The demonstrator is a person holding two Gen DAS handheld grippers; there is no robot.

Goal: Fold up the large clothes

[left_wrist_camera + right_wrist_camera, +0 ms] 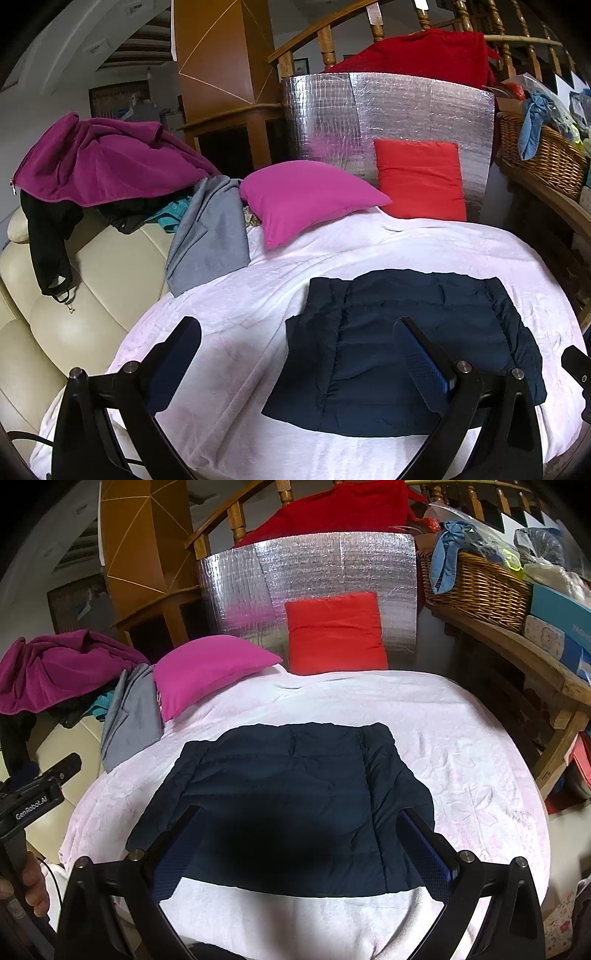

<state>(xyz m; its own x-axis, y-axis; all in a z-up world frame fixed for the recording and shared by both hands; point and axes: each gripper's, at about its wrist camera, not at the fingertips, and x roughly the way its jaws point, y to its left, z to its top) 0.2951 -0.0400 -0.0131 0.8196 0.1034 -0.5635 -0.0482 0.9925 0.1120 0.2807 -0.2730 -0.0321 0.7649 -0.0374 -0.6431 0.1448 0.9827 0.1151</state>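
A navy padded jacket (399, 354) lies folded into a flat rectangle on the pale pink blanket (236, 317). It also shows in the right wrist view (288, 805). My left gripper (297, 354) is open and empty above the jacket's left edge. My right gripper (299, 843) is open and empty above the jacket's near edge. The left gripper's body shows at the left of the right wrist view (40, 794), held by a hand.
A magenta pillow (306, 199) and a red pillow (421, 181) lean at the back before a silver foil panel (388, 118). A grey garment (210, 236), a magenta fleece (99, 162) and dark clothes drape the cream sofa (66, 295). A wicker basket (476, 587) stands on the right shelf.
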